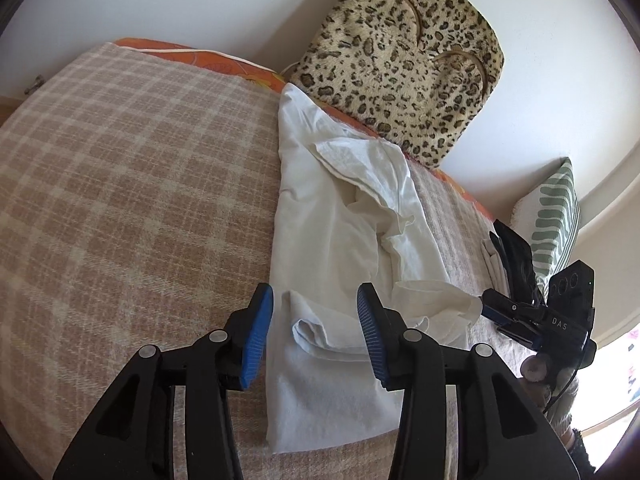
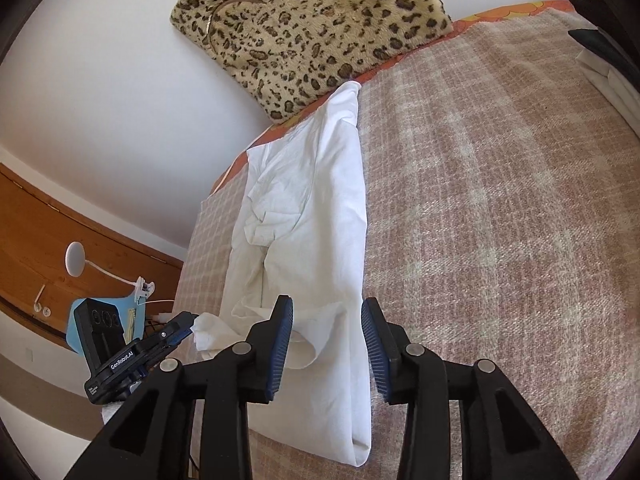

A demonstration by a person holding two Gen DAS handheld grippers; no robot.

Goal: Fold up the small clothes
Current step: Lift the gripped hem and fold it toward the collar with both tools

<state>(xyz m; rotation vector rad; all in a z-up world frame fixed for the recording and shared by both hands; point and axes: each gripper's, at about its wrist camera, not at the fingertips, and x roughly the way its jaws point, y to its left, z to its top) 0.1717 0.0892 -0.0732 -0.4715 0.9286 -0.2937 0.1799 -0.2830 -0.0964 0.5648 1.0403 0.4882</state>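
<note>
White garment folded lengthwise on the plaid bed blanket, both tongs spread above its near end.

The white garment (image 1: 332,240) lies in a long strip on the plaid blanket (image 1: 120,200), its far end by the leopard cushion (image 1: 400,60). The left tongs (image 1: 316,332) and right tongs (image 2: 326,344) stand wide apart, holding nothing. A folded stack (image 2: 608,76) is cut off at the frame edge. Open blanket lies on both sides (the tongs read "DAS" and "GenRobot.AI").

Bedroom: plaid-blanketed bed (image 1: 120,180), leopard cushion (image 1: 400,64)
</note>
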